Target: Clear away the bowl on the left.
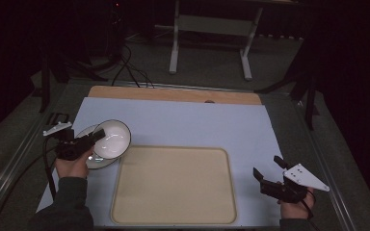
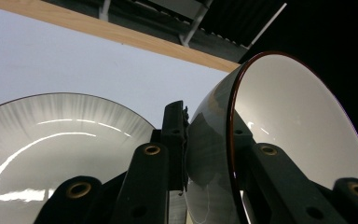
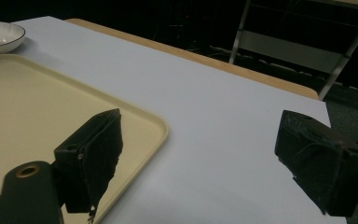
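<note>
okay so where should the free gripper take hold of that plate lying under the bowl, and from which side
Grip the plate by its thin raised rim, one jaw above and one beneath, coming in low from the tray side. It lies flat and shallow, and the left gripper with its bowl crowds the other side.

Wooden table [image 1: 173, 94] under a pale blue mat [image 1: 197, 125], cream tray [image 1: 173, 185] and white plate [image 1: 92, 162] on the mat

from my left gripper [image 2: 208, 140] i see its two black jaws clamped on the wall of a white bowl [image 2: 298, 121], one jaw outside, one inside its dark-edged rim. the bowl is tipped on its side, mouth facing right. lower left lies a white plate [image 2: 51, 140] with ribbed rim on the pale mat [image 2: 74, 60]; a wooden table edge [image 2: 121, 33] runs behind.
</note>
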`<action>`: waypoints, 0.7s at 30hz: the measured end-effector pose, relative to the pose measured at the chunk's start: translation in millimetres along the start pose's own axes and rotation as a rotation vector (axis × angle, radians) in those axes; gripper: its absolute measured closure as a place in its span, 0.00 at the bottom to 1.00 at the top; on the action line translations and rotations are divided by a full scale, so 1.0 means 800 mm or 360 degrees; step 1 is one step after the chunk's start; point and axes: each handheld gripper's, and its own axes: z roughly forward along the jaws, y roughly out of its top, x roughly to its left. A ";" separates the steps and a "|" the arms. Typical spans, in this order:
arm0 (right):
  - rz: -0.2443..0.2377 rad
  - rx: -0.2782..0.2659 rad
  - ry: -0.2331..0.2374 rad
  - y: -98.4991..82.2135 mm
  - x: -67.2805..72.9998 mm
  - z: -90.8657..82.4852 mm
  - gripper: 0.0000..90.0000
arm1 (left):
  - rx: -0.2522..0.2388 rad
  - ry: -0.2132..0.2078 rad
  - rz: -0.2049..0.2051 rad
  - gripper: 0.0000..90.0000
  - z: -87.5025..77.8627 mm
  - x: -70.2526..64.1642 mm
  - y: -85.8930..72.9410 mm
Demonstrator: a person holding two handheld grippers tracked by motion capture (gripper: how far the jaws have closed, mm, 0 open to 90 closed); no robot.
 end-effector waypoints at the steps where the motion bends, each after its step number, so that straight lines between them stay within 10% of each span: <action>1: -0.0001 0.0000 0.0000 0.000 0.000 0.000 0.16 | 0.0001 -0.0001 0.0004 0.85 0.000 -0.002 0.000; 21: 0.0004 0.0000 0.0001 0.000 0.000 0.000 0.16 | 0.0032 -0.0066 0.0063 0.85 0.010 -0.027 -0.004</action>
